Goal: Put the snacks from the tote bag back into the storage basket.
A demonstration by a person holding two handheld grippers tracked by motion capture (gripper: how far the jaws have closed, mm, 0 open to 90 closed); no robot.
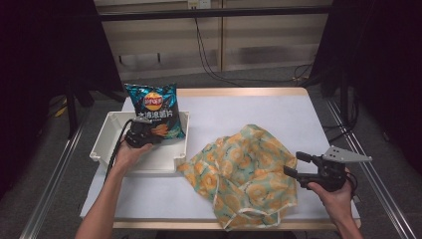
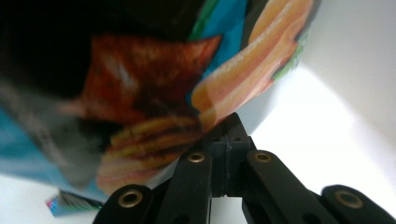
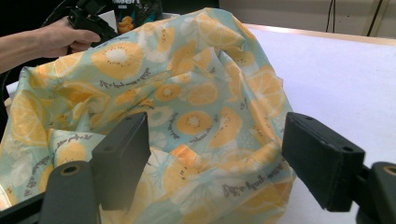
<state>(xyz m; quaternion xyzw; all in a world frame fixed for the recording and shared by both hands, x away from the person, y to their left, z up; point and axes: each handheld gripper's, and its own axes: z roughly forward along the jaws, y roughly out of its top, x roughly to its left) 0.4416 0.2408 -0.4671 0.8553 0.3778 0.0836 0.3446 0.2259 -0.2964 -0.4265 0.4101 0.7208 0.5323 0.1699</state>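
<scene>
While the left gripper [image 1: 147, 133] pinches the lower edge of a blue bag of potato chips [image 1: 155, 110], its jaws pressed together on the foil, the bag stands upright in the white plastic bin [image 1: 106, 130] at the table's [image 1: 278, 107] left side. Beside the bin, a crumpled tote bag [image 1: 244, 172] printed with orange slices lies on the white tabletop. At the right, the right gripper [image 1: 294, 165] hovers just beside the fabric with its jaws spread wide and nothing between them.
</scene>
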